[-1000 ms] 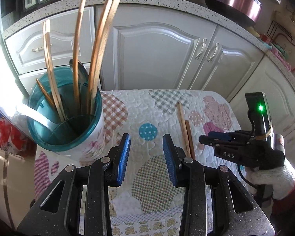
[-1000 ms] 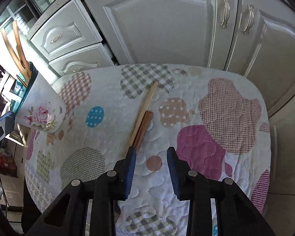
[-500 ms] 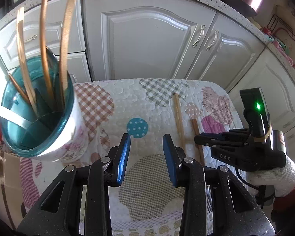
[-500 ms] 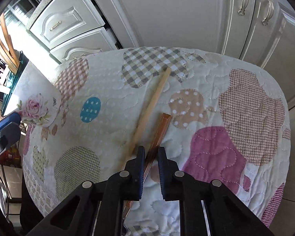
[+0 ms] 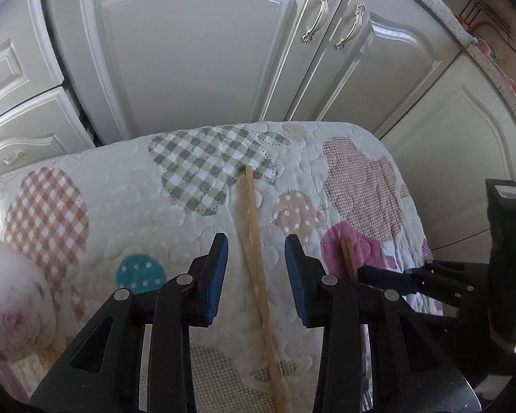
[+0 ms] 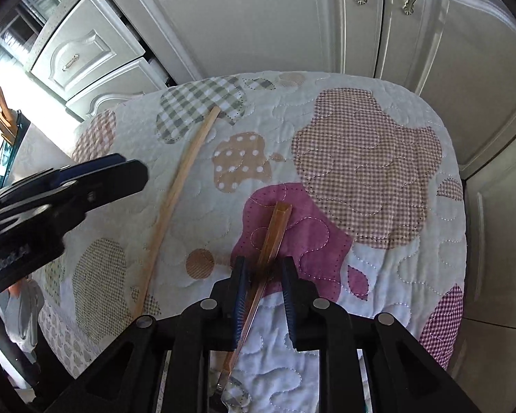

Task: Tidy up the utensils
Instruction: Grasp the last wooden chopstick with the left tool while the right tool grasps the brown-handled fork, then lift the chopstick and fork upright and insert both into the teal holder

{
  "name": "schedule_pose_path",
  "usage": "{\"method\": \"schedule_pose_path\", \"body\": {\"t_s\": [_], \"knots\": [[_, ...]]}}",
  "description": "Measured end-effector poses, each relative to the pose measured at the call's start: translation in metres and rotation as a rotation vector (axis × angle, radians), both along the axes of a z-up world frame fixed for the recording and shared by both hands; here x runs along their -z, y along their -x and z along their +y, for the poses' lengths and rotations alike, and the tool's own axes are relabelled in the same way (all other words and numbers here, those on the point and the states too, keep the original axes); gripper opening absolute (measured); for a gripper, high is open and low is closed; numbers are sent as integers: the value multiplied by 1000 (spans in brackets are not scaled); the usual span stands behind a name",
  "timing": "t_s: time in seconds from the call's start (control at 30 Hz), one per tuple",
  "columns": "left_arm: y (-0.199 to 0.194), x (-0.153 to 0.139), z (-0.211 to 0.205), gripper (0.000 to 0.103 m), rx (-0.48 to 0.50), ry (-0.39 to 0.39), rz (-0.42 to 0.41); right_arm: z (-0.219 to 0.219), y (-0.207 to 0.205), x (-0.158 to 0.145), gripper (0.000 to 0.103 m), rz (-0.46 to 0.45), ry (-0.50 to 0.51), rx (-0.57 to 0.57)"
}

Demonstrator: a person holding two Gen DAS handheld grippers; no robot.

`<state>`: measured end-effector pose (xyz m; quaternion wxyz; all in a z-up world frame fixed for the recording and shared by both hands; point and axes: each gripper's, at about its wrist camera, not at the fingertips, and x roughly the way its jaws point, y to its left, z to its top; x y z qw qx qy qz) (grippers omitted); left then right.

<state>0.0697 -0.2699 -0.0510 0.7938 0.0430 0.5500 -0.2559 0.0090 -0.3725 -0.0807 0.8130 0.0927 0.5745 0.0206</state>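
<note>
A long pale wooden utensil (image 5: 254, 241) lies on the quilted table cover (image 5: 120, 199); it also shows in the right wrist view (image 6: 175, 192). My left gripper (image 5: 256, 258) is open, its jaws on either side of this utensil. A shorter utensil with an amber-brown handle (image 6: 273, 237) lies over a magenta patch. My right gripper (image 6: 263, 268) is open around that handle, the jaws a little apart from it. The right gripper also shows in the left wrist view (image 5: 371, 272), and the handle tip (image 5: 347, 254) sticks out beside it.
White cabinet doors (image 5: 196, 51) and drawers (image 6: 75, 58) stand close behind the table. The floral utensil holder (image 5: 3, 292) is at the far left edge, blurred. The left gripper's body (image 6: 51, 189) reaches in from the left in the right wrist view.
My left gripper has moved right, away from the holder, and now straddles the pale utensil. My right gripper shut on the brown handle, shifted it onto the magenta patch, then opened slightly.
</note>
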Motion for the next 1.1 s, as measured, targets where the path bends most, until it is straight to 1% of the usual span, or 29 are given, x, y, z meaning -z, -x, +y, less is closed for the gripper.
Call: {"method": "schedule_pose_path", "body": {"t_s": [0.1,0.23,0.27,0.3,0.37,0.4,0.47,0.5,0.57,0.7,1.03,1.1], "knots": [[-12,12,-13,33,6,-16,24,-3,-4,0,19,-4,-8,16],[-22,27,-22,33,5,-47,41,-4,-8,0,19,-13,-10,6],[-22,27,-23,31,8,-43,26,-4,-9,1,19,-17,-12,1],[-23,27,-25,20,15,-47,16,-4,-10,1,19,-20,-18,-4],[-23,29,-25,7,17,-56,10,-4,-11,1,16,-24,-12,-19],[-23,28,-22,5,11,-38,18,-4,-12,1,14,-26,-7,-24],[-21,26,-13,5,12,18,59,-4,-13,1,14,-24,-15,-30],[-19,24,-10,5,16,23,52,-3,-14,0,13,-23,-20,-37],[-10,12,-1,4,22,19,7,-1,-15,-5,12,-29,-41,-49],[6,-15,26,4,4,55,-39,8,-9,-26,11,-80,-46,-79],[51,-75,85,4,-42,131,-143,39,29,-89,9,-216,-56,-149],[59,-82,95,4,-54,146,-158,46,38,-97,9,-235,-35,-159]]}}
